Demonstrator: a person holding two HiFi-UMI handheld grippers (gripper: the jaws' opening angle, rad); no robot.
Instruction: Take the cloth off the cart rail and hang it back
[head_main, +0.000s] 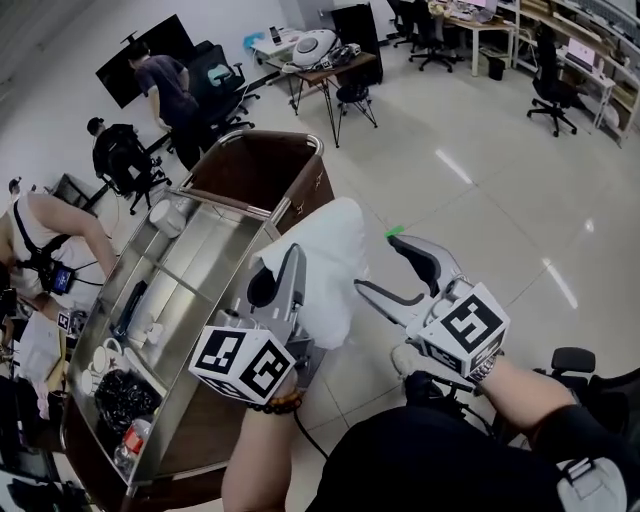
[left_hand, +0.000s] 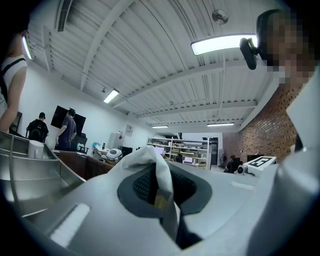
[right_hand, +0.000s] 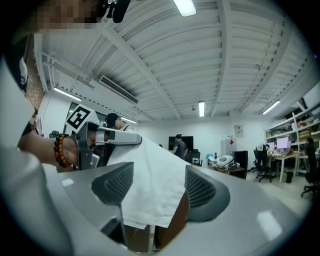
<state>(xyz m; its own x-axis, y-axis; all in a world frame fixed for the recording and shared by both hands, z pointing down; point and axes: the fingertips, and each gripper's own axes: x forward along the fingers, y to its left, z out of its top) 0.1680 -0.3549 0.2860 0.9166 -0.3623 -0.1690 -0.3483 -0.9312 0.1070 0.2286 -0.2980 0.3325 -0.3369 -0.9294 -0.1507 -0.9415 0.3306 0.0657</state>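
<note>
My left gripper (head_main: 287, 268) is shut on a white cloth (head_main: 330, 265), holding it up in the air just right of the cart's rail (head_main: 262, 207). In the left gripper view the cloth (left_hand: 150, 162) is pinched between the dark pads of the left gripper (left_hand: 160, 187). My right gripper (head_main: 380, 266) stands open at the cloth's right edge. In the right gripper view the cloth (right_hand: 155, 180) hangs in the gap of the right gripper (right_hand: 159, 186), and its pads do not press on it. The left gripper (right_hand: 107, 137) shows there above the cloth.
The steel-and-brown cart (head_main: 190, 260) stands to the left, with cups and bottles on its shelves. People (head_main: 165, 85) and office chairs are beyond it, desks (head_main: 330, 65) at the back. A black chair (head_main: 575, 360) is close at the lower right.
</note>
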